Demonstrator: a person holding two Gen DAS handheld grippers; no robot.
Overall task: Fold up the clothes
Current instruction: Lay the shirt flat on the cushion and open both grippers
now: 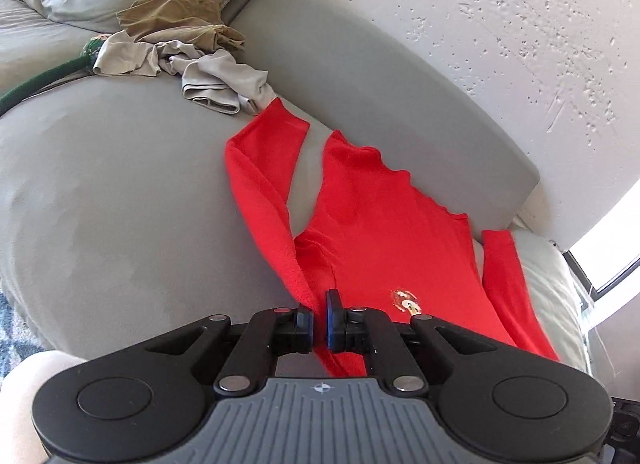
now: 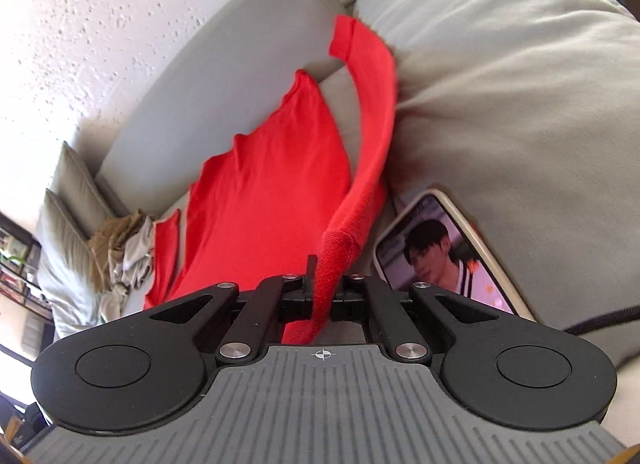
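Red long-sleeved top (image 1: 372, 232) spread flat.

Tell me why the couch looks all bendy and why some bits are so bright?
Left wrist view: the fisheye lens curves the couch, and the window at the right edge glares white. Right wrist view: the same curving bends the wall and cushion; the red shirt looks slightly smeared along its sleeve, while the phone screen stays sharp.

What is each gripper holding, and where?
Both hold the red long-sleeved shirt: left gripper and right gripper each pinch its near edge, one beside each sleeve.
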